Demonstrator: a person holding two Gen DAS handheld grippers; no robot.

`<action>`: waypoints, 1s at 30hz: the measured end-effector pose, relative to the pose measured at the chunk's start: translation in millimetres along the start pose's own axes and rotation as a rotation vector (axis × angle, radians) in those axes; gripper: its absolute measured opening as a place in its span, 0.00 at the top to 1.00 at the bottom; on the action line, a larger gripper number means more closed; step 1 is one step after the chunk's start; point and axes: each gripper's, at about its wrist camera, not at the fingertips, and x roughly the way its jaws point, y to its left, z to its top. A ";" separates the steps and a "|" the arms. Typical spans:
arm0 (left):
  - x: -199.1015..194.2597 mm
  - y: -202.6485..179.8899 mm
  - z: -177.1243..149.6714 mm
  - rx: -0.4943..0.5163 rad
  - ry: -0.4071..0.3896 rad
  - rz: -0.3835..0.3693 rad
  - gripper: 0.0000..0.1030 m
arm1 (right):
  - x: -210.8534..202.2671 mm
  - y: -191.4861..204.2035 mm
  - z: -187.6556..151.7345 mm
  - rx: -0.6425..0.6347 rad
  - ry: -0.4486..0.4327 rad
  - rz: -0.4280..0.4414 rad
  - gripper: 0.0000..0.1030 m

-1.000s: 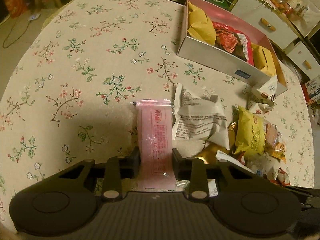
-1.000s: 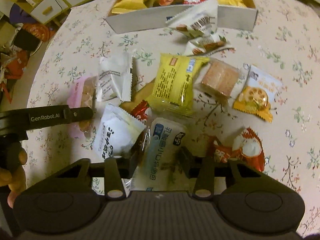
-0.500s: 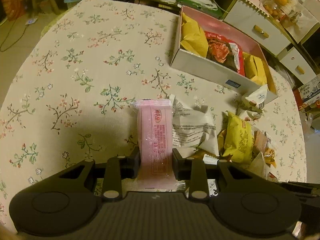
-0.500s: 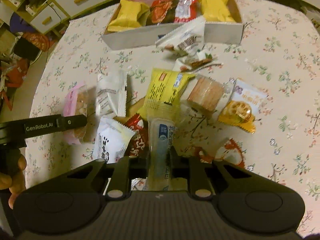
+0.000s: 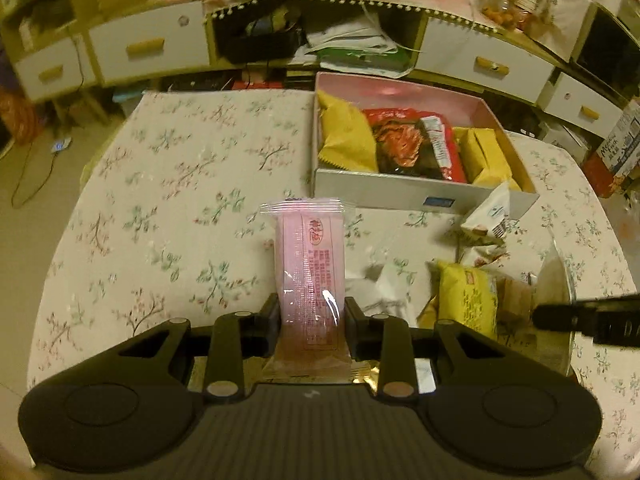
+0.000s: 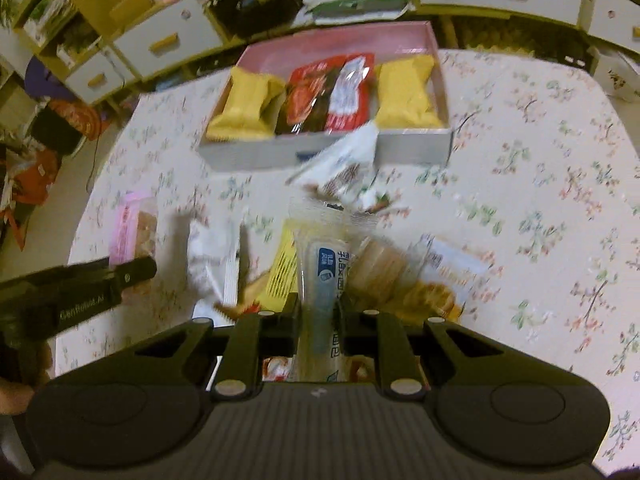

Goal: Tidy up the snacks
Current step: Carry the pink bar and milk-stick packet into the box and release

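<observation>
L gripper (image 5: 311, 322) clamps pink pack (image 5: 310, 276); R gripper (image 6: 319, 322) white pack (image 6: 322, 280)

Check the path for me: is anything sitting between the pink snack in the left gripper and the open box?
Nothing visible blocks it. The left gripper holds the pink snack clear above bare floral tablecloth, and the box lies just ahead to the right. Loose packets lie further right, off that line.
</observation>
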 end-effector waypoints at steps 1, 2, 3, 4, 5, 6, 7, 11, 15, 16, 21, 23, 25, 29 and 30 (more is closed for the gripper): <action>0.1 -1.4 1.1 0.003 -0.002 -0.002 0.64 | -1.1 -1.3 2.3 0.003 -0.008 -0.006 0.85; 0.0 -2.3 2.5 0.007 -0.007 0.000 0.64 | -2.0 -3.5 4.9 0.007 -0.014 -0.009 0.85; 0.1 -3.5 4.4 0.012 -0.014 0.004 0.64 | -3.2 -5.8 7.2 0.013 -0.019 -0.011 0.85; -0.4 -4.7 6.4 0.017 -0.021 0.006 0.64 | -4.6 -8.3 9.6 0.018 -0.026 -0.013 0.85; -0.2 -5.3 8.4 0.018 -0.025 0.005 0.64 | -6.1 -10.8 12.0 0.022 -0.033 -0.017 0.85; -0.5 -5.8 10.7 0.016 -0.027 0.000 0.64 | -7.5 -13.4 14.3 0.026 -0.039 -0.017 0.85; -1.4 -5.8 14.7 0.008 -0.033 -0.009 0.64 | -10.0 -17.3 17.8 0.031 -0.049 -0.017 0.85; -6.5 -0.4 35.3 -0.016 -0.088 -0.036 0.64 | -18.2 -30.8 32.0 0.058 -0.104 -0.031 0.85; -1.7 9.4 59.5 -0.081 -0.105 -0.081 0.64 | -20.5 -45.9 45.6 0.089 -0.155 -0.053 0.85; 0.9 9.6 64.3 -0.092 -0.108 -0.091 0.64 | -19.6 -49.1 48.9 0.097 -0.168 -0.058 0.85; 21.9 0.6 87.1 -0.124 -0.117 -0.185 0.64 | -14.1 -54.0 67.4 0.115 -0.217 -0.060 0.85; 29.1 -5.6 92.9 -0.133 -0.113 -0.231 0.64 | -10.7 -53.4 75.8 0.122 -0.242 -0.050 0.85; 37.1 -12.6 99.7 -0.133 -0.118 -0.267 0.64 | -7.0 -52.1 83.7 0.130 -0.264 -0.040 0.85; 51.2 -22.2 108.0 -0.128 -0.120 -0.289 0.64 | 3.8 -48.0 98.8 0.143 -0.296 -0.012 0.85; 54.5 -24.6 109.8 -0.125 -0.119 -0.287 0.64 | 7.4 -46.4 101.7 0.143 -0.301 -0.005 0.85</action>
